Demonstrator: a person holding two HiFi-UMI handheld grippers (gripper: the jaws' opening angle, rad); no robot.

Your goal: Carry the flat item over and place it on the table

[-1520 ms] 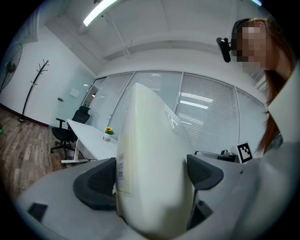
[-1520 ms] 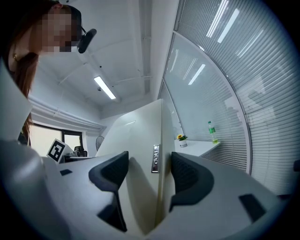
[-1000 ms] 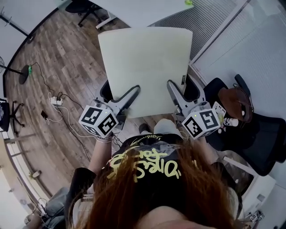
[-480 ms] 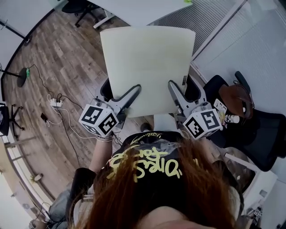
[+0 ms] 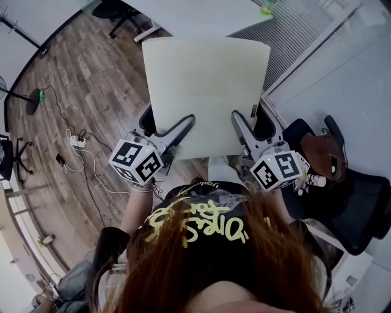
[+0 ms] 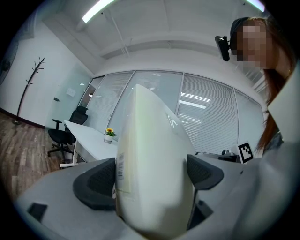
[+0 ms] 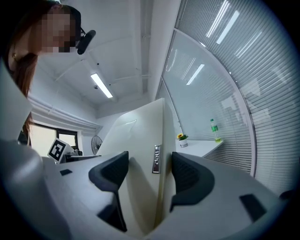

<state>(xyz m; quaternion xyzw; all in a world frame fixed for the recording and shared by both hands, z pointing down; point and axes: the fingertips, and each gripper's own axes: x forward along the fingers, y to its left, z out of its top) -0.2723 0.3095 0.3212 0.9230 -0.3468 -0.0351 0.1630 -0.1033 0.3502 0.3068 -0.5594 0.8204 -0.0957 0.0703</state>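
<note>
Left gripper view: our left gripper (image 6: 151, 176) is clamped on the near edge of the flat item (image 6: 154, 140); the right gripper (image 7: 149, 174) bites the same edge beside a small label (image 7: 156, 159). In the head view we hold the item over the wood floor (image 5: 79, 79), grips at 7 and 5 o'clock, the white table (image 5: 195, 15) at 12. We judge both hands should travel level and together, to avoid twisting it. Broad face up, it looks near-square; its far edge points to 12 o'clock.
</note>
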